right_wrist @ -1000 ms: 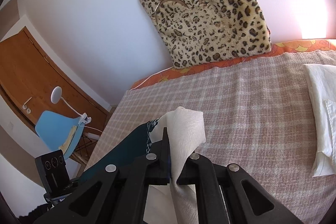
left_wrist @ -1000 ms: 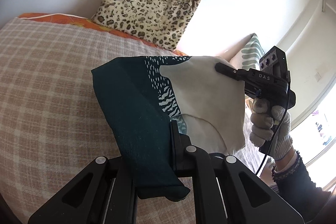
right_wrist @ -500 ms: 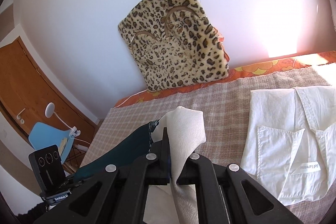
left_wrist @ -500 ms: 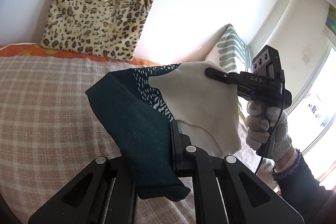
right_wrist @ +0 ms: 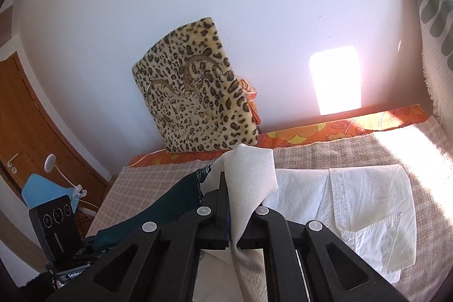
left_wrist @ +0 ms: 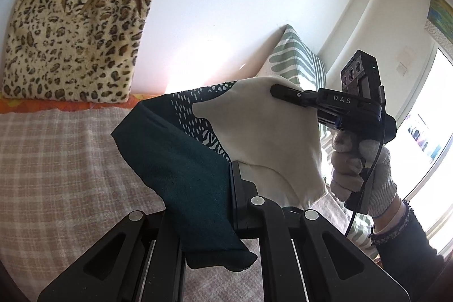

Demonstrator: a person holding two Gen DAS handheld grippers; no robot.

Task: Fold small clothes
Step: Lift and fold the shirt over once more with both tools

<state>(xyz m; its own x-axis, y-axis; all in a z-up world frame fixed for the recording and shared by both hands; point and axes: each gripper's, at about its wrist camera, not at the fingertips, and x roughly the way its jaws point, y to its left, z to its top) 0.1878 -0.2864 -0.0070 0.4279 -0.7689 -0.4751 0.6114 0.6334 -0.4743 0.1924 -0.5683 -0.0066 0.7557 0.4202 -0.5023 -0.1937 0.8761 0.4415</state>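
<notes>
Garment (left_wrist: 198, 169) hangs above the bed (left_wrist: 56, 154) | left gripper (left_wrist: 236, 183) and right gripper (right_wrist: 230, 205) each pinch an edge | light, limp cloth; best held at corners

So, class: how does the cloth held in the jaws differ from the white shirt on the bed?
The cloth is lifted, clamped between shut jaws; the shirt lies flat on the bed. The cloth is cream and dark teal with a pattern; the shirt is plain white. The cloth hangs creased; the shirt is spread out. Both are fabric.
</notes>
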